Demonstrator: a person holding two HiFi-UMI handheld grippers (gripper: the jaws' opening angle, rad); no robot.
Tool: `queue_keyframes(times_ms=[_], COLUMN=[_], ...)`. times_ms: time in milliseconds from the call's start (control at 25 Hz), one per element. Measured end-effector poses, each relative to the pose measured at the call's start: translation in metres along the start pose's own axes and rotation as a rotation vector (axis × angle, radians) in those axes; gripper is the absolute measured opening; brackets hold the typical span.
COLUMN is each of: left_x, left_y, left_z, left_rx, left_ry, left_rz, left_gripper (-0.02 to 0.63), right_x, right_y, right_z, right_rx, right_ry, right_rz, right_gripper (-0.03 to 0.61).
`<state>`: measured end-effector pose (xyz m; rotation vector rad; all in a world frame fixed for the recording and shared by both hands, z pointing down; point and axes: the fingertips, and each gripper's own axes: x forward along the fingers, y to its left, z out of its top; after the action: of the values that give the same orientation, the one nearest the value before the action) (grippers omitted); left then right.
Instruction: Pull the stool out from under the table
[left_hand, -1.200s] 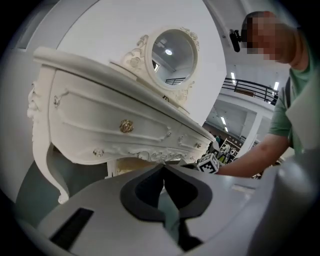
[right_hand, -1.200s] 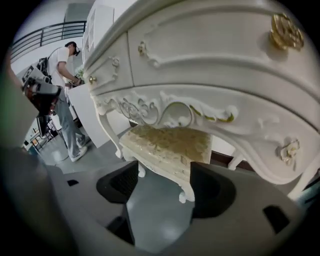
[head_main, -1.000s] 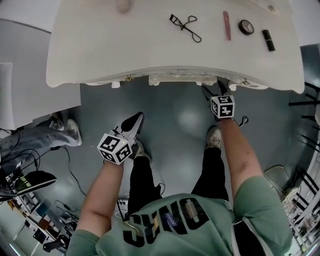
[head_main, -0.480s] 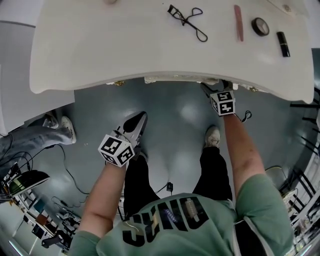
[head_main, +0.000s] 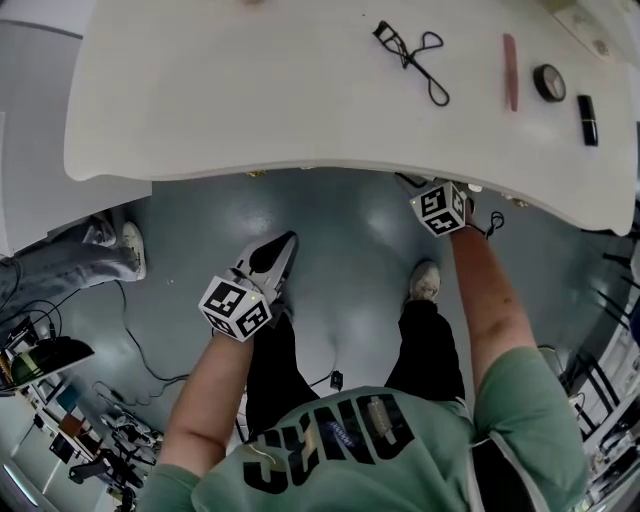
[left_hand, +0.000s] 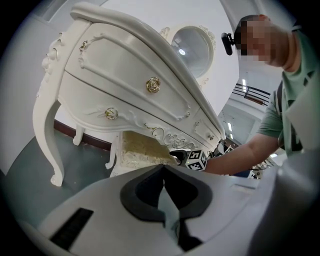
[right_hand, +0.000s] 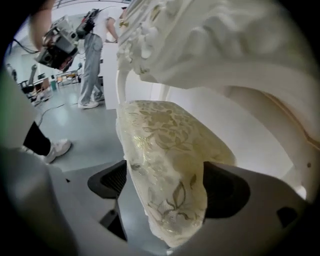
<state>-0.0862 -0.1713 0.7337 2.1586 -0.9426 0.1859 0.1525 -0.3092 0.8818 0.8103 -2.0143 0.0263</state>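
**Right tongs wide open round the stool cushion, left tongs shut and empty**

- Far left of head view: a bystander's legs (head_main: 60, 262) on the grey floor (head_main: 340, 240), with cables lying near them
- Left gripper (head_main: 280, 245) hangs over the floor, short of the table edge and angled slightly down
- Left gripper view: jaws closed together, pads meeting, nothing between them
- White dressing table (head_main: 250, 100) spans the top of head view. Left gripper view shows its carved front with gold knobs (left_hand: 153, 84)
- Stool (left_hand: 142, 150) sits tucked under the table's front apron, to the right of a curved table leg, and is not pulled out
- Right gripper (head_main: 432, 200) is at the table's front edge, tips under the top, tilted down
- Right gripper view: jaws have just been opening and stand wide, with the corner of the cream patterned cushion (right_hand: 165, 150) between them
- The fabric overlaps both pads in that view. Cannot tell whether either pad touches it, and no squeeze shows
- Tabletop toward the right end, left to right: eyelash curler (head_main: 412, 62), pink stick (head_main: 510, 72), round compact (head_main: 549, 82), black lipstick (head_main: 588, 119)
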Motion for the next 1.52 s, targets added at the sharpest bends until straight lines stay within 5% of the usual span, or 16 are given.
queue_keyframes(times_ms=[120, 320, 1120, 1520], left_x=[-0.006, -0.01, -0.018, -0.034], left_y=[0.008, 0.011, 0.0, 0.0], left_z=[-0.001, -0.002, -0.023, -0.025], left_rx=[-0.018, -0.028, -0.055, -0.055], left_ry=[-0.003, -0.005, 0.003, 0.001], left_rz=[0.017, 0.024, -0.002, -0.004], left_gripper=[0.011, 0.011, 0.011, 0.011], right_x=[0.017, 0.036, 0.028, 0.018], right_y=[0.025, 0.024, 0.034, 0.082], right_z=[0.007, -0.008, -0.009, 0.012], right_rx=[-0.132, -0.242, -0.173, -0.06], right_ry=[0.025, 0.09, 0.15, 0.128], right_rz=[0.086, -0.025, -0.018, 0.003], right_gripper=[0.459, 0.468, 0.394, 0.376])
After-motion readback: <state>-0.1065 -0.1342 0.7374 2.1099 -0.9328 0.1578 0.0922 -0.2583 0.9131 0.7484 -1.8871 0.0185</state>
